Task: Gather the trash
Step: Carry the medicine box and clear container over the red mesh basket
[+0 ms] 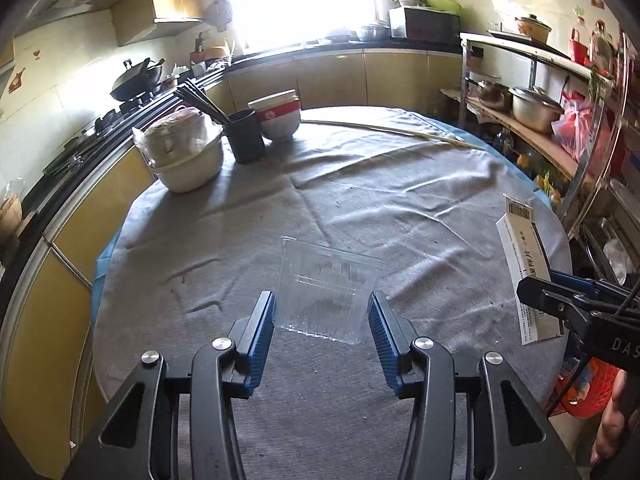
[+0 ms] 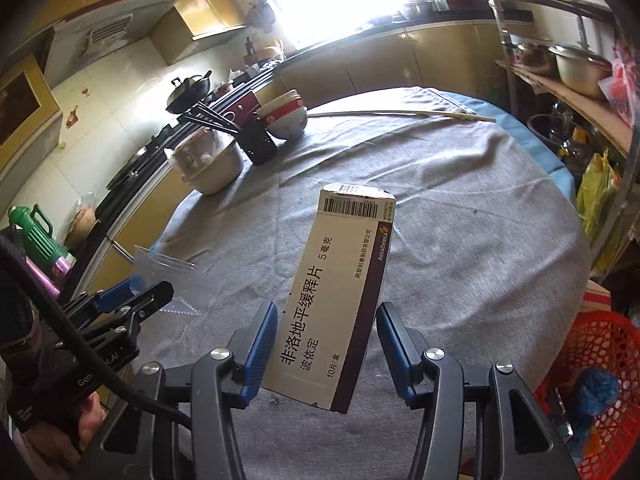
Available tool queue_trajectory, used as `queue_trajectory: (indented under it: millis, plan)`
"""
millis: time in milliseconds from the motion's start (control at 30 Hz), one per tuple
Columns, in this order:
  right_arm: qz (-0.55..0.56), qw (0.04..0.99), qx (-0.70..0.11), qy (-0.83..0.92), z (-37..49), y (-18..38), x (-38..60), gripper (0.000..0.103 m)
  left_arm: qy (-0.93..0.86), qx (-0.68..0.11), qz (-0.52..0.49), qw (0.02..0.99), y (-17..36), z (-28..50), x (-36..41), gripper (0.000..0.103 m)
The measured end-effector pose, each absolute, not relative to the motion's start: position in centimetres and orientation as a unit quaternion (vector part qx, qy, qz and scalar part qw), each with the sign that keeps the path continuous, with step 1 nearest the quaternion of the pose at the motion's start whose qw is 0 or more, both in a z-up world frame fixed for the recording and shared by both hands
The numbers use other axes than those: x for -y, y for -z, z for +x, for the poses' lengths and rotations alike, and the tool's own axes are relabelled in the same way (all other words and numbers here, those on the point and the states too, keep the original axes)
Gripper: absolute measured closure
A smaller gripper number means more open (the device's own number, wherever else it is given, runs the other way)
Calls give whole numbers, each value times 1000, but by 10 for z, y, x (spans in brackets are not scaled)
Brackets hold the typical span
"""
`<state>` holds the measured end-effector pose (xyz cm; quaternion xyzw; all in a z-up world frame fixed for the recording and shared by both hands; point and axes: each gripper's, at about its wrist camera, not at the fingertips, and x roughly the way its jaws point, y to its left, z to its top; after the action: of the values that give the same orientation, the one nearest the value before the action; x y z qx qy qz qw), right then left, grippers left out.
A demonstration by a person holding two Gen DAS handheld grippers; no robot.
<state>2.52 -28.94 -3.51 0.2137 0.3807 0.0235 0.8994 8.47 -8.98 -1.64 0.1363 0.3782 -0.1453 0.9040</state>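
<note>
Left gripper (image 1: 322,322): spread, clear tray (image 1: 328,290) between its fingers, lying on the table (image 1: 420,200).
Right gripper (image 2: 326,338): spread, medicine box (image 2: 334,300) between its fingers; contact unclear.
Right view only: red basket (image 2: 596,364) at table's right edge, blue trash inside; green flask (image 2: 38,236) far left.
Left view only: box seen edge-on, right.
Back of table: bowls (image 1: 278,114), black cup (image 1: 244,136), stick (image 1: 392,130).

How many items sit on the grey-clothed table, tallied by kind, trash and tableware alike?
Clear plastic container: 1
Medicine box: 1
Black chopstick holder: 1
Red-and-white bowl stack: 1
White pot with bagged contents: 1
Long thin stick: 1
Total: 6

Both pieces of trash lie between open fingers of the left gripper and right gripper.
</note>
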Motion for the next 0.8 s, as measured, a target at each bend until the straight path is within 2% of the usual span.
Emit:
queue_trajectory:
  millis: [433,800]
  plan:
    - [232,899,-371,-6,5,42,315,48,180,-382,150,894,17,81,120,54]
    - [292,898,-310,115,-103,19,397,48,300,-381,207,850,17,65,244,54]
